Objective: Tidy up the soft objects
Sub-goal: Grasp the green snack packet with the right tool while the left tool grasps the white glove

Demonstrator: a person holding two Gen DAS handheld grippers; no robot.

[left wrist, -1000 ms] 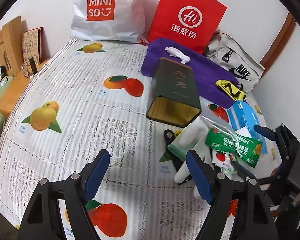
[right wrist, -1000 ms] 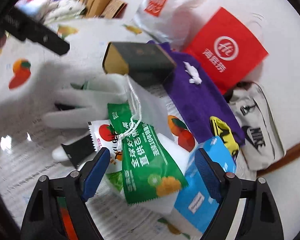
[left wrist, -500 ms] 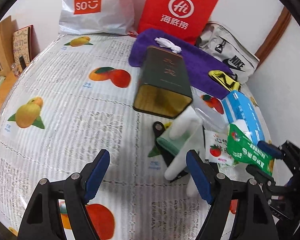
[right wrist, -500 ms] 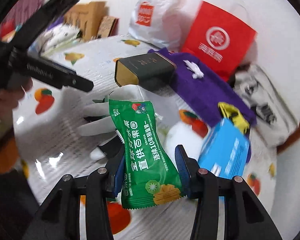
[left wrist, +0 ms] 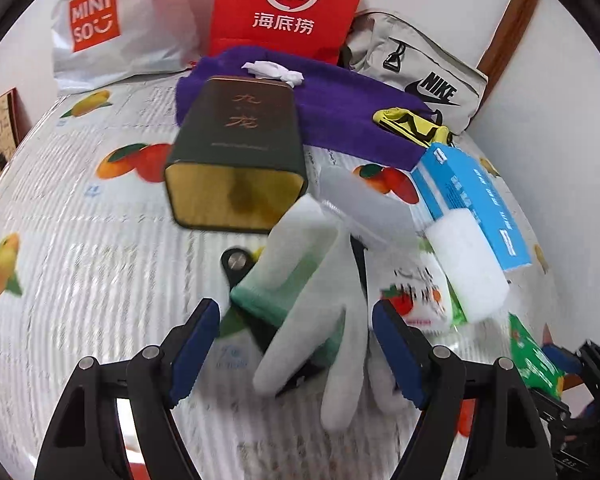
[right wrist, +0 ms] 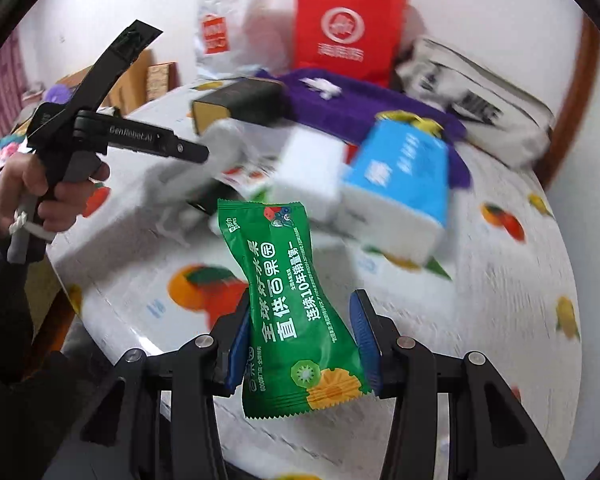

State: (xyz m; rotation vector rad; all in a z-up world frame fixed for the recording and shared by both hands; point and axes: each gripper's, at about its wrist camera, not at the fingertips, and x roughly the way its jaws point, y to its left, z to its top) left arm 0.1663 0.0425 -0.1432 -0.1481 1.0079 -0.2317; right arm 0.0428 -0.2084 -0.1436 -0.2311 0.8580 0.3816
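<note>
The right gripper [right wrist: 298, 340] pinches the green crinkly foil snack packet [right wrist: 296, 312] at its lower half, lifted above the table's near edge; it looks light and slippery. The left gripper [left wrist: 296, 344] hangs spread over the soft grey-green knitted glove [left wrist: 308, 300].

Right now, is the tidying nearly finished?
Not nearly. Nothing looks sorted yet. The right hand-held gripper holds the green snack packet above the table. The left hand-held gripper is open around the white glove. The white sponge and blue box still wait.
</note>
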